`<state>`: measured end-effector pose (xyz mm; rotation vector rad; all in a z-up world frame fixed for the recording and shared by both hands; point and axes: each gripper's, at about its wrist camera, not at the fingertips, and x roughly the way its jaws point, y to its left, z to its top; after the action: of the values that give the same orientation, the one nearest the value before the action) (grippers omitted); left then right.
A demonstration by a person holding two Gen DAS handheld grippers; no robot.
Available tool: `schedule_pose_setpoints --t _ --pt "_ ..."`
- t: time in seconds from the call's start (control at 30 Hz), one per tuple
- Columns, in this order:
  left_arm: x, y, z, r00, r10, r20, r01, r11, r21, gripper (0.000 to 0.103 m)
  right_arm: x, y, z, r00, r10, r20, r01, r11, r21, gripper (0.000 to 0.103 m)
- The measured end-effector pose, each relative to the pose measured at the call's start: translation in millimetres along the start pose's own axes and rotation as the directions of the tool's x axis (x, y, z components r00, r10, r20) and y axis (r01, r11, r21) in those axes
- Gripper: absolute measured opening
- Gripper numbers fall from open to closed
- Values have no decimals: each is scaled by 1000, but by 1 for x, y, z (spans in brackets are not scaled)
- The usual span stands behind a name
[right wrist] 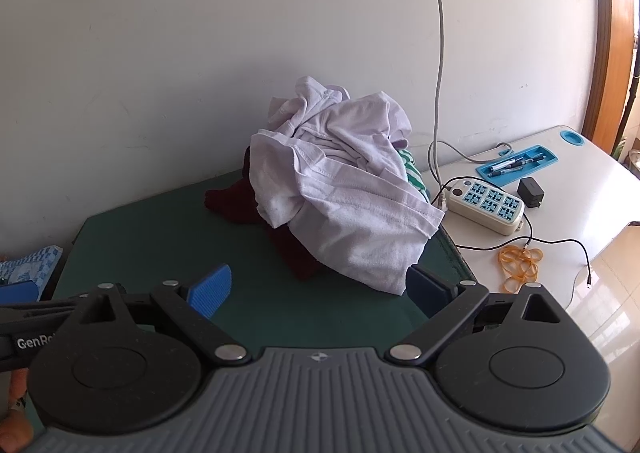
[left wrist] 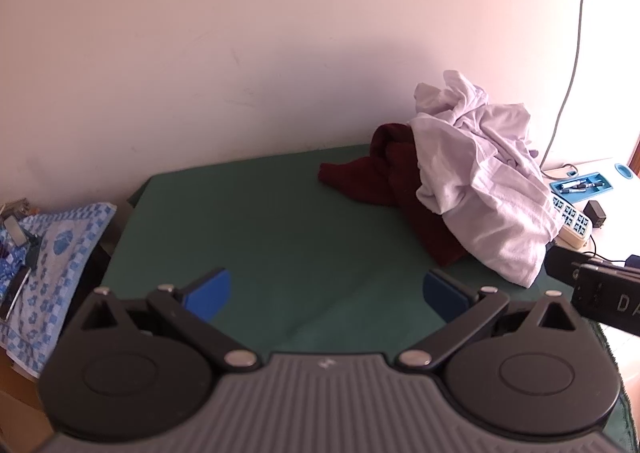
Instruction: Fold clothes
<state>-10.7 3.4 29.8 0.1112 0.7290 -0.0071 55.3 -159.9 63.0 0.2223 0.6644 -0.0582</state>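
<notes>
Both claws hang above the near part of the table [left wrist: 256,213], which is covered in a green cloth, and neither has hold of anything: the left claw [left wrist: 326,293] has its blue pads spread wide over bare green, and the right claw [right wrist: 320,291] is spread just as wide, its right pad just short of the hem of the pale shirt [right wrist: 340,193]. That wide spread, with the claws held back from the clothes, fits hands either about to reach in or just drawn clear; one look cannot say which. The clothes sit in a heap at the far right corner of the table, close to the wall [left wrist: 240,33]. The pale shirt lies crumpled on top, and a dark red garment [left wrist: 380,177] lies under it and spills out to the left; a bit of green-striped cloth [right wrist: 412,173] peeks out behind. None of these is folded. The heap has no clean long axis; as a mass it runs from a peak by the wall down toward the table's near right edge, where the shirt's hem trails lowest. The red garment stretches leftward along the table. Off to the right, on a white desk [right wrist: 580,181], a power strip [right wrist: 486,205] and a blue pen tray [right wrist: 516,165] lie clear of the work.
</notes>
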Motion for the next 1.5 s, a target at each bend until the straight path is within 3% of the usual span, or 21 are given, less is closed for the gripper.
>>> schedule_pose_setpoints --t 0.43,0.8,0.87,1.0,1.13,1.23,1.27,1.3,1.37,1.5 --pt "2 -1 -2 1000 -5 -2 5 1000 3 103 2 1 0 1000 1 -2 -1 1000 -7 96" --pt "23 5 8 1000 -14 -3 14 1000 23 103 33 8 42 998 50 49 -47 997 -64 91" --pt "28 10 10 1000 -17 -2 17 999 27 102 49 9 45 997 58 53 -54 996 -78 86" --pt "35 26 1 999 -47 -27 47 999 -2 102 89 10 48 996 72 56 -66 992 -109 66" --pt "38 43 -18 997 -54 -62 52 998 -34 102 129 11 51 994 87 59 -78 987 -139 65" --pt "37 54 -29 998 -15 -66 14 1000 -19 102 160 12 54 993 98 61 -87 983 -162 66" --pt "37 58 -30 998 -11 -69 9 1000 -24 102 170 12 54 993 102 61 -90 981 -170 56" --pt "37 62 -31 997 -7 -72 5 1000 -30 102 180 12 55 993 105 62 -93 980 -177 14" --pt "38 70 -30 997 1 -80 -5 999 -50 102 190 10 56 989 130 73 -115 978 -175 8" --pt "42 75 -18 998 -2 -66 -4 996 -88 102 135 -6 43 949 286 129 -262 948 -181 7"
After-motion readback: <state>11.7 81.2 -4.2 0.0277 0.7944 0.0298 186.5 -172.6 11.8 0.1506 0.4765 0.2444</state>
